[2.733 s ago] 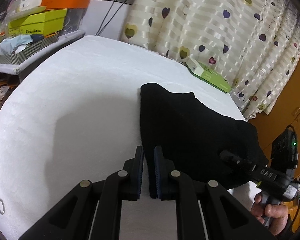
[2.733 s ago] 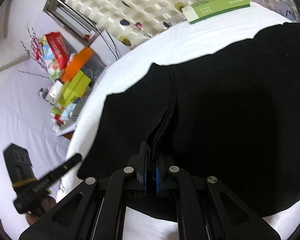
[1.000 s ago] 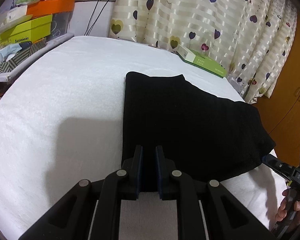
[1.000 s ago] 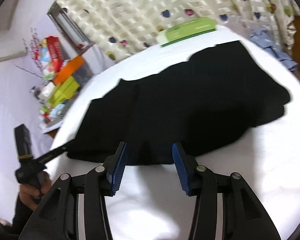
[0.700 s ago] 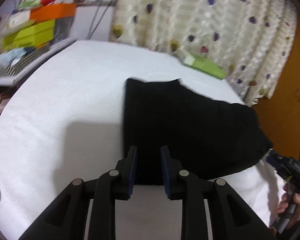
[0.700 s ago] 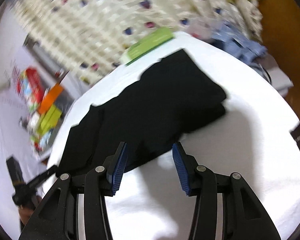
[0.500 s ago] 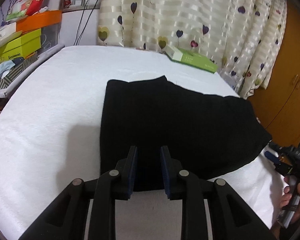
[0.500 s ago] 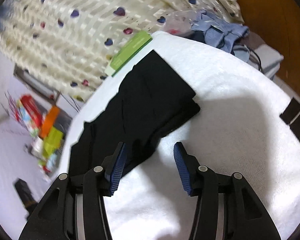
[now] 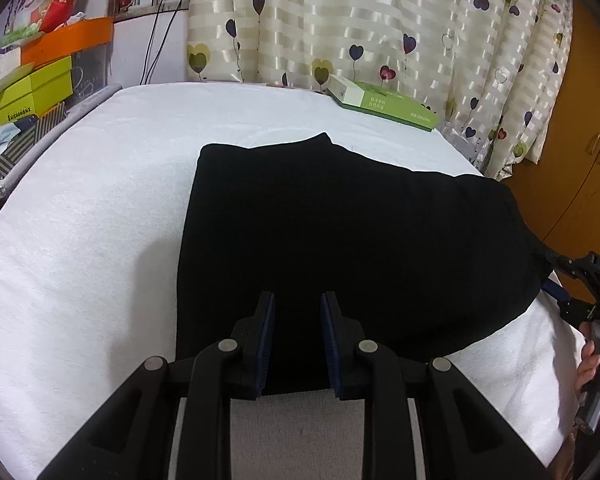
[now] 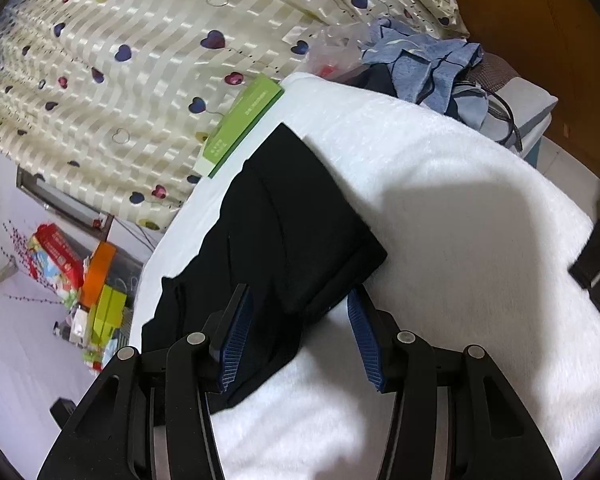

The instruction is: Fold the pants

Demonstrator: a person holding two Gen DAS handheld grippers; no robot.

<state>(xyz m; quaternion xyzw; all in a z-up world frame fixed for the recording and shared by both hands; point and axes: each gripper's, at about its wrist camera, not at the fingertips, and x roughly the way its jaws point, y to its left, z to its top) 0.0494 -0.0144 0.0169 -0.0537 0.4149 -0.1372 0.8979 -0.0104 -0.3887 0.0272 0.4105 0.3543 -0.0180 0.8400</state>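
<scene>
While the folded black fabric pants (image 9: 340,232) are lying flat across the white terry-cloth-covered table (image 9: 80,220), both handheld tools are hovering at the garment's near edge. The left gripper (image 9: 296,312), black with blue-padded fingers, is sitting over the near hem of the pants with its jaws a small way apart; nothing is clamped between them. The right gripper (image 10: 300,312) is positioned at the opposite end of the garment, jaws spread wide, straddling the corner of the folded stack without pinching it. In the right wrist view, the pants are showing layered edges, one fold lying on another. A flat green-and-white cardboard box (image 9: 384,102) is resting at the far side of the table, apart from the pants, just in front of the cream striped curtain with heart prints (image 9: 360,20). At the right edge of the left wrist view, a hand (image 9: 592,364) is gripping the handle of the other tool.
</scene>
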